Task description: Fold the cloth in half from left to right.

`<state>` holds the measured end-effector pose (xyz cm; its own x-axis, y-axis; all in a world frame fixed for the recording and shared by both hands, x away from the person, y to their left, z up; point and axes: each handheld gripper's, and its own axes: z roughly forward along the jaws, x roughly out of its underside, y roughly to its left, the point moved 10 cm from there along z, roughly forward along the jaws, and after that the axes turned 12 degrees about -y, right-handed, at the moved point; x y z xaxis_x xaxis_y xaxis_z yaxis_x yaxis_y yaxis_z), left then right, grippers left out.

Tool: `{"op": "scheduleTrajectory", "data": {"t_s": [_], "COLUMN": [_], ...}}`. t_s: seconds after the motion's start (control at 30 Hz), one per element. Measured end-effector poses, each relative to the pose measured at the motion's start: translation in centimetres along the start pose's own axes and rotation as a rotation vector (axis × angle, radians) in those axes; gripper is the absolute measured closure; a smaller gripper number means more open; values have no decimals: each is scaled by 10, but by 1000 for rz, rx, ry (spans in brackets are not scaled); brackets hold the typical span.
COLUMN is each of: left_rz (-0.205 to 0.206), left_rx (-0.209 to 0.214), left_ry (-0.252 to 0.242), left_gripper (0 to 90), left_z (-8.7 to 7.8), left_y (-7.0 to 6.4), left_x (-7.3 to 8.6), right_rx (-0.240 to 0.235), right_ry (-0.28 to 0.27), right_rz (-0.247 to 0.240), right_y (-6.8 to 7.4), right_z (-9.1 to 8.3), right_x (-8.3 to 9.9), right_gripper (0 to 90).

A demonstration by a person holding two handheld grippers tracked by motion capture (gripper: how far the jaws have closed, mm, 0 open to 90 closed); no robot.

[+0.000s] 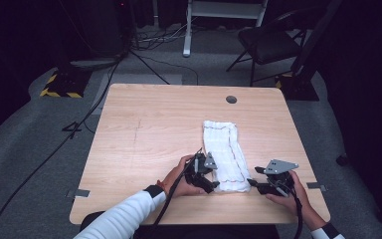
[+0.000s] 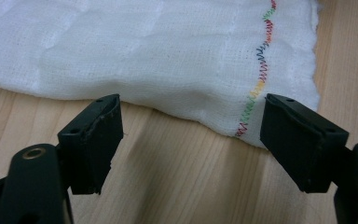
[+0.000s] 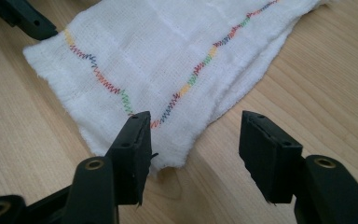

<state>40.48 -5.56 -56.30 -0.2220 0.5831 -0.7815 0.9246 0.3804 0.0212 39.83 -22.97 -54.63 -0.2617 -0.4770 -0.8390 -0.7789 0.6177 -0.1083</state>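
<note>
A white folded cloth [image 1: 224,152] with a multicoloured zigzag stitch lies lengthwise on the wooden table [image 1: 144,134], its near end by both grippers. My left gripper [image 1: 210,185] is open at the cloth's near left corner; in the left gripper view its jaws straddle bare wood just short of the cloth's edge [image 2: 191,60]. Open too, my right gripper [image 1: 252,184] sits at the near right corner. In the right gripper view the cloth's corner [image 3: 168,65] lies just past its left jaw, with nothing held.
A round grommet hole [image 1: 231,99] sits near the table's far edge. Beyond the table are a black chair [image 1: 268,42], cables on the grey floor [image 1: 144,50] and a white frame leg [image 1: 188,27]. Bare wood spreads left of the cloth.
</note>
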Motion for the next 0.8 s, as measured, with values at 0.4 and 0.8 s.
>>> {"op": "scheduleTrajectory", "data": {"t_s": [0.4,0.8], "left_rz": [-3,-24], "left_rx": [-9,2], "left_ry": [55,16], "left_gripper": [230,210], "left_z": [-6,-24], "left_y": [-6,-8], "left_x": [13,24], "right_rx": [-10,-42], "right_ry": [48,29], "right_rz": [-14,-25], "right_y": [10,25], "right_z": [7,-1], "right_x": [9,5], "right_gripper": [411,392]}}
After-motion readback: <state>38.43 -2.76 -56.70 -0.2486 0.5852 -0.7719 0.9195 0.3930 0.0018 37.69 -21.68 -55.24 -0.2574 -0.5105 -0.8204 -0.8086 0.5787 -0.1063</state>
